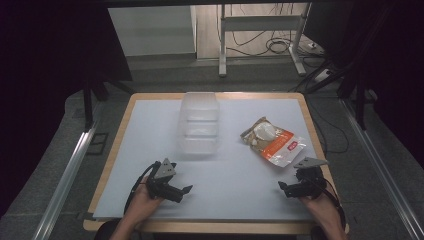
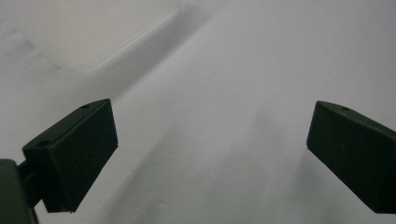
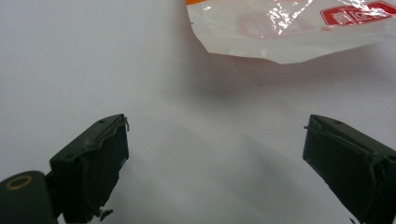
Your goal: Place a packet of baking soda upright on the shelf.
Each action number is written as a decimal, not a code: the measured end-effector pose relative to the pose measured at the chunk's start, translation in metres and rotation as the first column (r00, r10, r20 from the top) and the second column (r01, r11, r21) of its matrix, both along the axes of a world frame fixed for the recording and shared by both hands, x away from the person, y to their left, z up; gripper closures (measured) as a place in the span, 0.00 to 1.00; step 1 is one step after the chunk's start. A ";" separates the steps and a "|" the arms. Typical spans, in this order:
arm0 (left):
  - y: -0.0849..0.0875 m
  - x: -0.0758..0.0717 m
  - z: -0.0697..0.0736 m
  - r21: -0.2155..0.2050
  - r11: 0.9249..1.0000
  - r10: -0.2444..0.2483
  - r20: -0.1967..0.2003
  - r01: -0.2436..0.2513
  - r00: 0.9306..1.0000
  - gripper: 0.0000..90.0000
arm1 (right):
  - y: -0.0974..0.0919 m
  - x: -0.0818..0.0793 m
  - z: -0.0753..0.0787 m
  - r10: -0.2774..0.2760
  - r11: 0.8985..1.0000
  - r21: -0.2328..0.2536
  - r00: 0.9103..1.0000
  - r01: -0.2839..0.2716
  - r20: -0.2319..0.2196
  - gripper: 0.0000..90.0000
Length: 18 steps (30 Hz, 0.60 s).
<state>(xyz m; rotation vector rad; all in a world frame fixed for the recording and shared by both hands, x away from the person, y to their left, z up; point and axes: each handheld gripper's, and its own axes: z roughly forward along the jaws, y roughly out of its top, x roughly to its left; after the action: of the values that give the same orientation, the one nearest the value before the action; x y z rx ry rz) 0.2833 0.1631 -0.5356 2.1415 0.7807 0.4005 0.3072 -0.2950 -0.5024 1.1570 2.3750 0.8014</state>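
- Snack pouch (image 1: 274,142): orange and white, flat on the tabletop (image 1: 240,185), right of centre; its print is too small to read, and the right gripper view cuts it off at the top edge.
- Clear plastic container (image 1: 199,127): far centre, contents hard to make out.
- Right gripper (image 1: 284,188): near right, fingers (image 3: 91,170) spread wide, holding nothing, near the pouch.
- Left gripper (image 1: 186,190): near left, fingers (image 2: 77,156) spread, empty.

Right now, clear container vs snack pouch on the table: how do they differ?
The clear plastic container is see-through, colourless and boxy, standing up off the white table; the snack pouch is printed orange and white and lies flat, crinkled. The container sits near the table's middle, ahead of the left gripper; the pouch lies to the right, just ahead of the right gripper. Both rest untouched, and both grippers are open.
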 end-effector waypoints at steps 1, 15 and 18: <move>0.000 0.000 0.000 0.002 1.000 -0.002 0.002 0.002 1.000 0.02 | -0.001 0.000 0.000 -0.004 1.000 0.009 1.000 0.004 0.000 0.07; 0.000 0.000 0.000 0.000 1.000 0.001 0.000 -0.001 1.000 0.02 | -0.001 0.001 0.002 -0.005 0.999 0.032 1.000 0.005 0.003 0.06; 0.000 0.000 0.000 0.002 1.000 0.000 0.000 0.000 1.000 0.02 | 0.000 0.001 0.003 -0.006 1.000 0.027 1.000 0.006 0.000 0.06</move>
<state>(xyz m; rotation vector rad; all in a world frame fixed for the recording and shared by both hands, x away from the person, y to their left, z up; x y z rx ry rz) 0.2830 0.1630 -0.5358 2.1430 0.7799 0.4014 0.3082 -0.2955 -0.4993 1.1742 2.3668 0.8344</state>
